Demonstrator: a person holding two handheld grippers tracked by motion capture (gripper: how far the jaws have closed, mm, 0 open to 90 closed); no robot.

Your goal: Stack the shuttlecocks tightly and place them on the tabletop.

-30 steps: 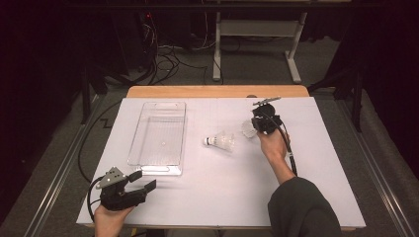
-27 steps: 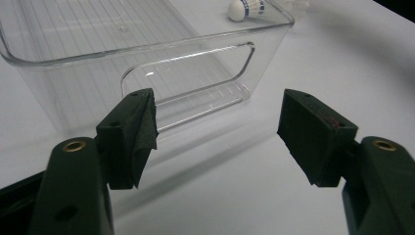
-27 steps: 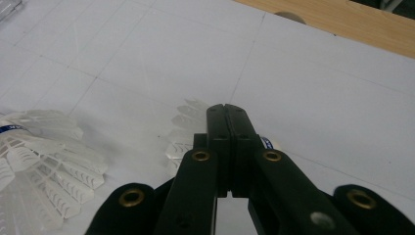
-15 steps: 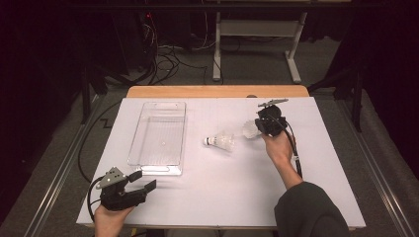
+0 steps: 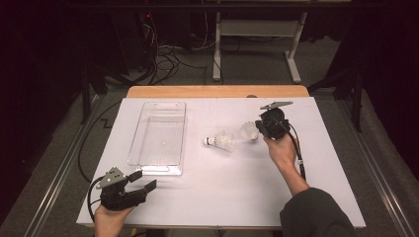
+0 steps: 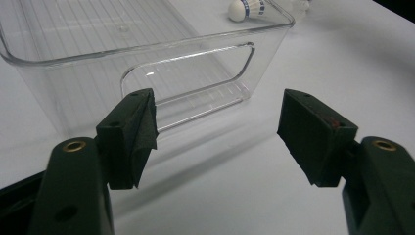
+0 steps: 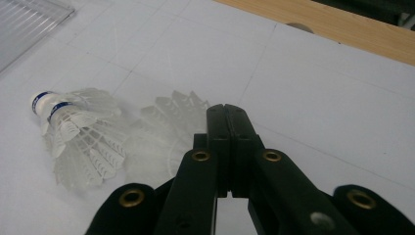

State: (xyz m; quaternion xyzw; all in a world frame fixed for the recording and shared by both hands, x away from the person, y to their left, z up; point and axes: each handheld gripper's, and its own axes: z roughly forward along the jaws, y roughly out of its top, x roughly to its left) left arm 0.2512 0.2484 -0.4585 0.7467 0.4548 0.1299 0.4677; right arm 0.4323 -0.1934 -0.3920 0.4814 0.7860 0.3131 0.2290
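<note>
White-feathered shuttlecock [image 7: 166, 132] pinched in your right gripper [image 7: 227, 117] jaws | left gripper [image 6: 218, 132] jaws gaping | next: carry it into clear tray [image 5: 158, 136].

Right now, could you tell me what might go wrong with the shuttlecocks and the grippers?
The right gripper is shut beside the shuttlecocks, so it may nudge them across the table rather than grasp. The feathers look delicate and could crush. The left gripper, open, faces the clear bin and could shove it.
</note>
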